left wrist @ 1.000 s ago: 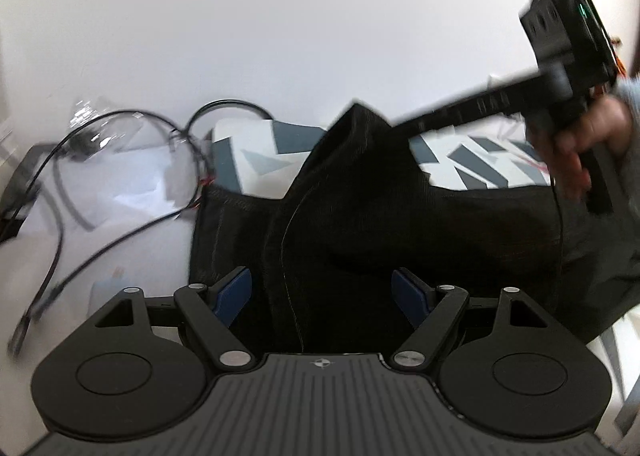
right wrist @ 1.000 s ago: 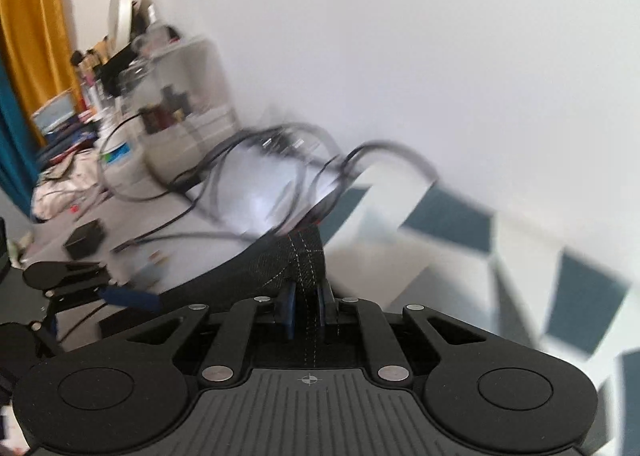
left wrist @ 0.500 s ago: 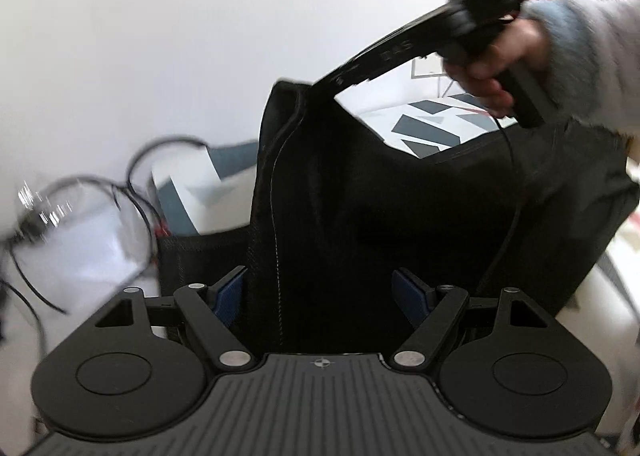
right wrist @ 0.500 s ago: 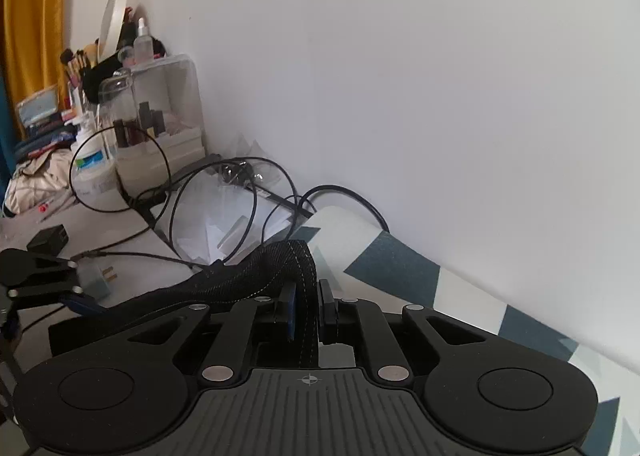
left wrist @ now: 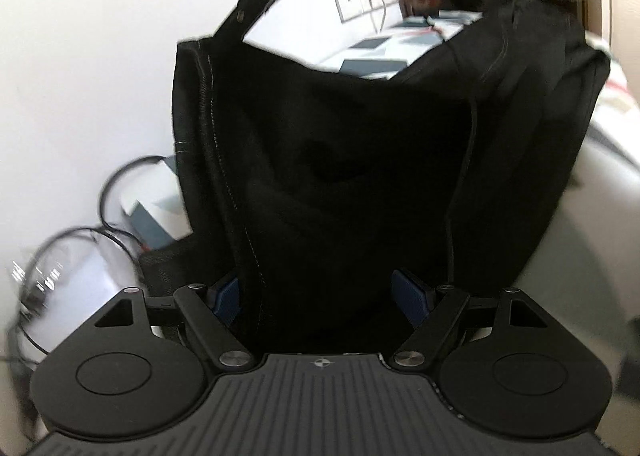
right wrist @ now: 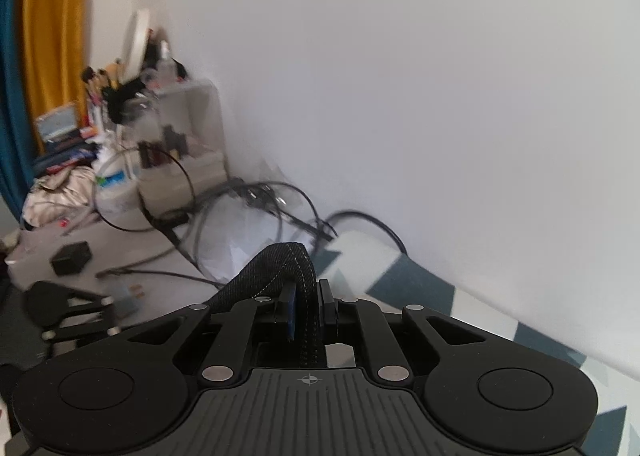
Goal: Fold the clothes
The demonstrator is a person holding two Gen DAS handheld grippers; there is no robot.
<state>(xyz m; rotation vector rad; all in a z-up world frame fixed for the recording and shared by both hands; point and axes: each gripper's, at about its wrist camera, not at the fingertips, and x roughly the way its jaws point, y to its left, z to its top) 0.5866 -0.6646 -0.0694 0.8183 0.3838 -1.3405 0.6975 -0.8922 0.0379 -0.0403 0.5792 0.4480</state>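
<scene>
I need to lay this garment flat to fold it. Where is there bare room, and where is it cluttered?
Free: the patterned cover along the wall, right of the cables. Crowded: the cables, charger and organizer toward the corner. The right gripper holds the black garment; the left gripper is open.

Black garment (left wrist: 340, 160) hangs lifted between the left tongs' (left wrist: 325, 294) spread blue pads (left wrist: 410, 298).
</scene>
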